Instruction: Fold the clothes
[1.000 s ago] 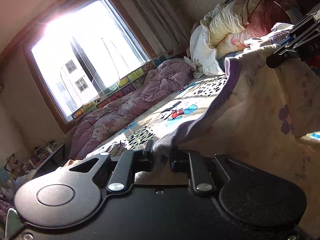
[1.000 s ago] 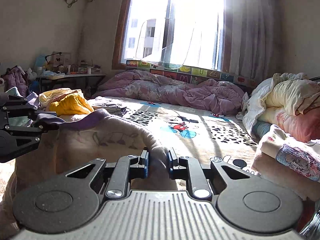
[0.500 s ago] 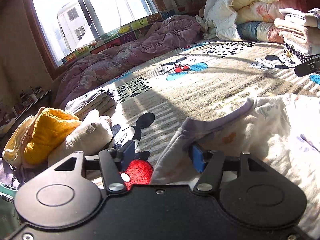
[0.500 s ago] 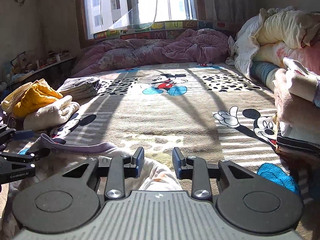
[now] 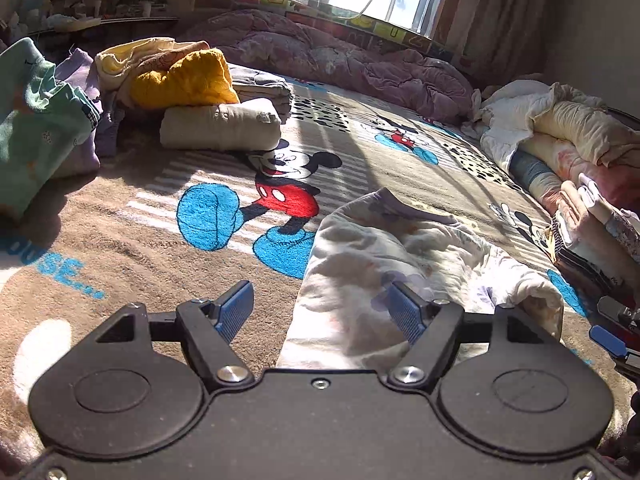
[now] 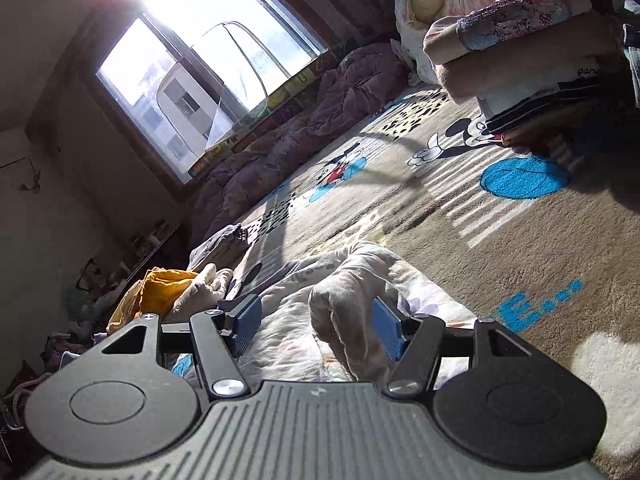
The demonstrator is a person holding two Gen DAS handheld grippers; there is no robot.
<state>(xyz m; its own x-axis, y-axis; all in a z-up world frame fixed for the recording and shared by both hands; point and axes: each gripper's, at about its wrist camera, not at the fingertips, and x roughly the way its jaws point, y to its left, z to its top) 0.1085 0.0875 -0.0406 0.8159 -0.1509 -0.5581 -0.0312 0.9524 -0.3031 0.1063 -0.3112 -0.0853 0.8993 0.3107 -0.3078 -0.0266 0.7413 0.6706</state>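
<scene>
Left wrist view, far left: crumpled green garment (image 5: 28, 120), soft knit. Next to it a loose heap with a mustard-yellow fleece piece (image 5: 186, 80) on top, and in front of that a cream garment (image 5: 220, 126) rolled into a tidy log shape. All sit on the plush cartoon-mouse blanket (image 5: 120, 248), short pile, tan ground with blue, red and black figures.

Left gripper (image 5: 322, 312): ribbed blue pads set wide apart, jaws just been opening. The pale floral garment (image 5: 400, 252) lies on the blanket in a rumpled mound with a lilac trim edge; its near left edge falls between the pads, and the right pad sits over the cloth, but nothing is pinched.

Right of it, a quilted mauve duvet (image 5: 360, 64) bunched under the window, and a stack of folded clothes (image 5: 588, 224) at the blanket's right side.

Right wrist view, tilted: right gripper (image 6: 316, 326) also spread, jaws just been opening. A raised fold of the same floral garment stands between its pads, near the right one; whether the pad touches it I cannot tell. Fabric looks thin and soft, faded print.
</scene>
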